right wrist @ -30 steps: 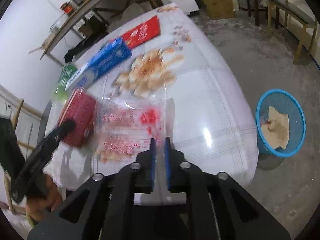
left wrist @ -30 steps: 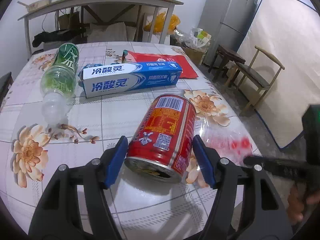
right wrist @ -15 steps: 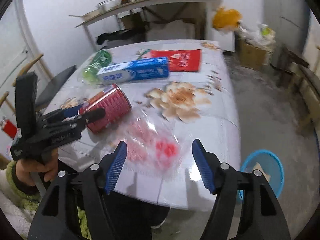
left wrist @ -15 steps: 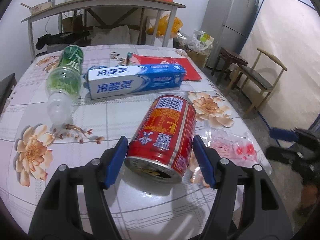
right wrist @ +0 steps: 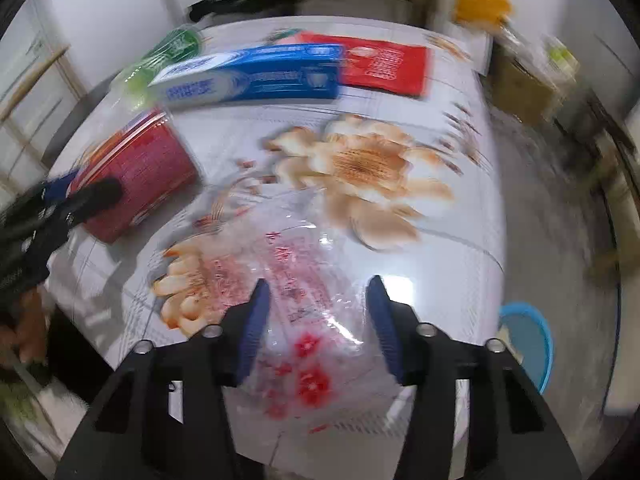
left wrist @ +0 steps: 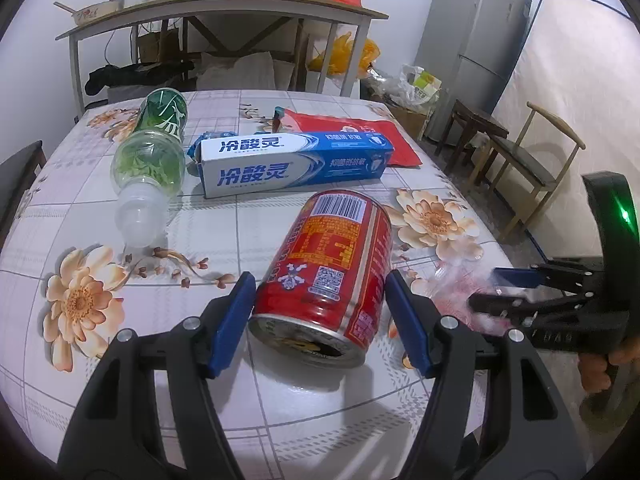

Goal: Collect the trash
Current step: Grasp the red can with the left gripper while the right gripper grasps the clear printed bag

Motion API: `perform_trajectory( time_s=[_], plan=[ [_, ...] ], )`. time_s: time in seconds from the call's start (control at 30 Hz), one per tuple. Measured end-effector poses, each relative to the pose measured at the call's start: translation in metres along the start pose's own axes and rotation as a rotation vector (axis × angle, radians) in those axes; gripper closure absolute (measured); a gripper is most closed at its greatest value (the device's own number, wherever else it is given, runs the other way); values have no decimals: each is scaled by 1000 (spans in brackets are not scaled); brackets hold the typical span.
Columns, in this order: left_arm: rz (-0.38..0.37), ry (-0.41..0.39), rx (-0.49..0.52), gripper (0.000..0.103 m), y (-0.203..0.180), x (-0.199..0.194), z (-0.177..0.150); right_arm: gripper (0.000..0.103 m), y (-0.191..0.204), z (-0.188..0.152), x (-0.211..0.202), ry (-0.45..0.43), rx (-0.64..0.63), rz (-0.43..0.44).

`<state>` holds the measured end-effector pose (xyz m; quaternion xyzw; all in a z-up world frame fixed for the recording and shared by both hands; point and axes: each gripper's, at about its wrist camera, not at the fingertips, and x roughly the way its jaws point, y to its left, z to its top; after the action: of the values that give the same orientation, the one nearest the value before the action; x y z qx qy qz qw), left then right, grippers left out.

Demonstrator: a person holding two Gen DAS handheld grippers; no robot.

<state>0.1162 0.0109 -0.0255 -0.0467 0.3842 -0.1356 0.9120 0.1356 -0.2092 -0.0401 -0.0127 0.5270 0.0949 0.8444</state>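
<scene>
The left wrist view is sharp and shows the left gripper (left wrist: 320,322) with its jaws spread around a red drink can (left wrist: 328,276) lying on its side on the floral desk (left wrist: 100,360); the blue pads sit just beside the can's flanks, and whether they press it I cannot tell. The can's open end faces the camera, its inside too dark to read. Farther off lie a toothpaste box (left wrist: 292,164), a green plastic bottle (left wrist: 154,160) on its side with what looks like green leaf inside, and a flat red packet (left wrist: 360,136). At the right edge the right gripper (left wrist: 486,292) reaches over a clear plastic bag (left wrist: 456,280) with red print.

The right wrist view is motion-blurred but adds what the left cannot: the right gripper's jaws (right wrist: 316,320) straddle the clear plastic bag (right wrist: 300,320) at the desk's near edge, having just been closing, pads not yet pinching it. On the floor at the right stands a blue basket (right wrist: 538,344), its contents hidden here.
</scene>
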Motion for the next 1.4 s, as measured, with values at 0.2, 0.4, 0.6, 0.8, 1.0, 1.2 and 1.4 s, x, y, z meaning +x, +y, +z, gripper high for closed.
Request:
perform_trajectory(
  time_s=[0.2, 0.4, 0.6, 0.8, 1.0, 1.2, 1.4],
  plan=[
    [1, 1, 0, 40, 0, 0, -1, 71, -32, -23, -13, -58, 319, 5],
    [2, 2, -3, 39, 1, -1, -1, 74, -40, -25, -12, -76, 390, 54],
    [0, 4, -2, 38, 1, 0, -2, 54, -28, -19, -6, -53, 305, 69],
    [-1, 7, 6, 38, -2, 2, -7, 58, -6, -21, -6, -59, 178, -69],
    [-5, 39, 5, 33, -1, 8, -11, 70, -4, -24, -8, -76, 147, -114],
    [3, 76, 19, 34, -1, 12, -22, 73, -4, -28, -8, -93, 155, -118],
    [9, 1, -9, 35, 5, -5, -17, 73, -5, -29, -9, -104, 165, -112]
  ],
)
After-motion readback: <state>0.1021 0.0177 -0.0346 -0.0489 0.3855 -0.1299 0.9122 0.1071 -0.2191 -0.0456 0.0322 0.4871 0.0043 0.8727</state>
